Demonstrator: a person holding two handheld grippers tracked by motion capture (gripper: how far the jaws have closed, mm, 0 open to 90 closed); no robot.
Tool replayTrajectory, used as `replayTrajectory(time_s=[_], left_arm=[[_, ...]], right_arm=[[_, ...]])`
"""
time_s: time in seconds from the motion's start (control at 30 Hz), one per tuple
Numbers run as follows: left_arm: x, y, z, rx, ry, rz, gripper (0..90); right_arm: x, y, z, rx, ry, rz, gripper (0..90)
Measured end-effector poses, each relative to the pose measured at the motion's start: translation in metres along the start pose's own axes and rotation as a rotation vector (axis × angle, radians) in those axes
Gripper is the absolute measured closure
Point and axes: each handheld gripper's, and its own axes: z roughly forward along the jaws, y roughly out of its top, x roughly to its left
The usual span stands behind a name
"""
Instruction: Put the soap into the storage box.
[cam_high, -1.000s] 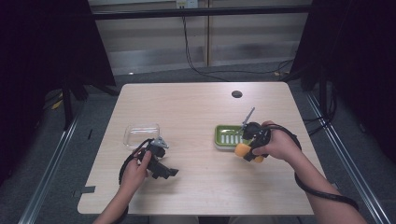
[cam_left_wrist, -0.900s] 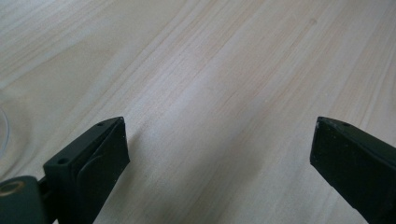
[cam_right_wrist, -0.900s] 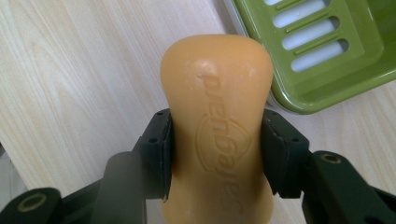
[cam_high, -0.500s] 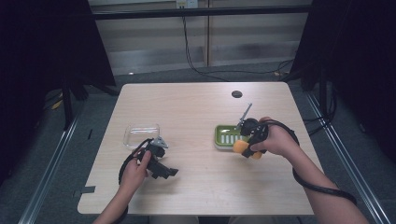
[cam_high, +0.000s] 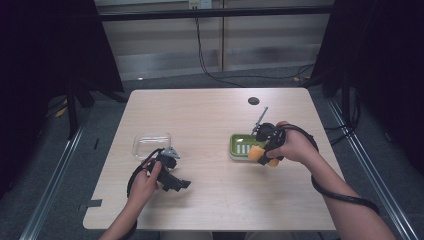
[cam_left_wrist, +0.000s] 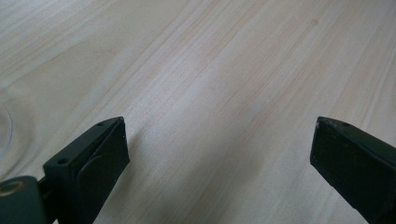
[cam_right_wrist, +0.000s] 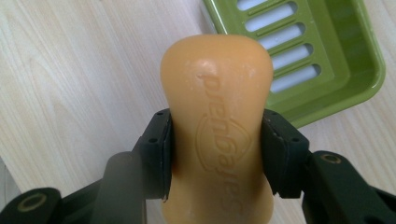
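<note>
Soap in my right tongs, not yet in the dish.

At left of the high view, one clear container (cam_high: 151, 144) sits empty above my left gripper (cam_high: 172, 180), jaws apart over bare table (cam_high: 210, 115). At right, my right gripper (cam_right_wrist: 215, 154) clamps one orange soap bar (cam_right_wrist: 218, 135) beside one green dish (cam_right_wrist: 322, 56); setting it down seems left.
</note>
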Motion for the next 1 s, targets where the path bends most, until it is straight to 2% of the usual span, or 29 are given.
replayTrajectory(time_s=[1.0], left_arm=[[0.0,0.0,-0.001,-0.001,0.003,-0.006,4.2]], right_arm=[[-0.008,0.015,-0.005,-0.002,-0.022,-0.021,50.1]])
